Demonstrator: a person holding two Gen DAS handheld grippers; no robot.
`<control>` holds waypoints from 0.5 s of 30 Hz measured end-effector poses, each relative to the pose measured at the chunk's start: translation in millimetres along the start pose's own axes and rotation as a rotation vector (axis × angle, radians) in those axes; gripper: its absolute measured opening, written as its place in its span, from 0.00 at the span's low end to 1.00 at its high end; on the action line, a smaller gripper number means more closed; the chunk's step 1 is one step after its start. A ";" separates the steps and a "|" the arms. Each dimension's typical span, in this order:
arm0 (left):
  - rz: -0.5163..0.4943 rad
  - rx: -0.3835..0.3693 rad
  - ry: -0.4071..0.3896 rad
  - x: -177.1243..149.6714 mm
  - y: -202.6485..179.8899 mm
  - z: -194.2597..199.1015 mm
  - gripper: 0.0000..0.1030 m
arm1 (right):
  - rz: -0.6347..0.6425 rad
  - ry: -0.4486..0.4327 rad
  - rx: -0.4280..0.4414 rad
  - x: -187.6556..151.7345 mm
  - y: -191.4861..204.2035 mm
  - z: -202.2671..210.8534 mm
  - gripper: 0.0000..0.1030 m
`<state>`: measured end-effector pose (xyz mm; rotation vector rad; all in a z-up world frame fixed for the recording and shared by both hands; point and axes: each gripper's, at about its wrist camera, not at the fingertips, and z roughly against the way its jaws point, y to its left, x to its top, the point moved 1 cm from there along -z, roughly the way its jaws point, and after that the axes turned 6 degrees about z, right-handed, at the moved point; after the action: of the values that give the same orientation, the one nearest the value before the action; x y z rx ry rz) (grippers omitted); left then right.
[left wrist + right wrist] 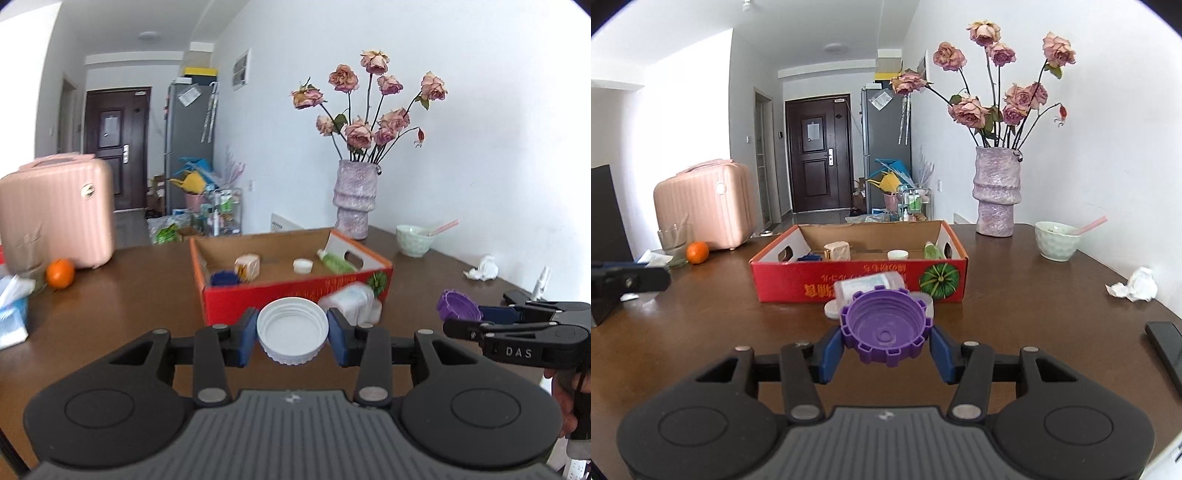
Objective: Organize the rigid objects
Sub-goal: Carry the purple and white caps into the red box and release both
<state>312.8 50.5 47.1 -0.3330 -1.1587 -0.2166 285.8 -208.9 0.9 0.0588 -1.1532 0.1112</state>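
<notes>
My left gripper [292, 334] is shut on a white screw lid [291, 328], held above the table in front of the red cardboard box [295, 291]. My right gripper [885, 341] is shut on a purple notched lid [885, 326], also in front of the box [798, 284]; it shows at the right of the left wrist view [476, 314] with the purple lid [458, 304]. In the box lie a beige block [247, 267], a blue item [223, 277], a small white cap [303, 265] and a green tube [336, 263]. A white plastic container [870, 286] lies on the table against the box front.
On the brown table [1015, 295] stand a purple vase with dried roses [996, 192], a pale green bowl with a pink straw [1057, 240], a crumpled tissue [1137, 286], an orange [697, 252], a glass [673, 240] and a pink suitcase [705, 205]. A black device [1167, 347] lies at the right edge.
</notes>
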 end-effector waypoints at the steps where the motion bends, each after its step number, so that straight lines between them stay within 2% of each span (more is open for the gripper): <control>1: -0.002 -0.010 0.006 6.9 2.0 -11.9 0.39 | -0.002 -0.003 0.008 6.3 -2.4 -6.8 0.49; 4: 0.015 -0.030 0.046 33.7 14.5 -62.1 0.39 | 0.004 -0.014 0.045 34.3 -11.9 -38.7 0.49; 6: 0.033 -0.010 0.057 52.6 23.3 -98.3 0.39 | 0.008 0.000 0.071 55.6 -18.3 -67.6 0.49; 9: 0.049 -0.009 0.086 77.6 35.6 -151.6 0.39 | 0.022 0.054 0.086 89.7 -27.8 -122.5 0.49; 11: 0.057 -0.014 0.135 89.9 41.8 -191.5 0.39 | 0.031 0.104 0.099 109.0 -32.6 -161.1 0.49; 15: 0.063 0.019 0.222 96.5 52.5 -254.9 0.39 | 0.011 0.221 0.158 139.5 -38.2 -240.1 0.49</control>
<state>586.6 6.3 36.7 -0.3199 -0.9294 -0.1819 564.4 -213.9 31.7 0.1758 -0.9221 0.2126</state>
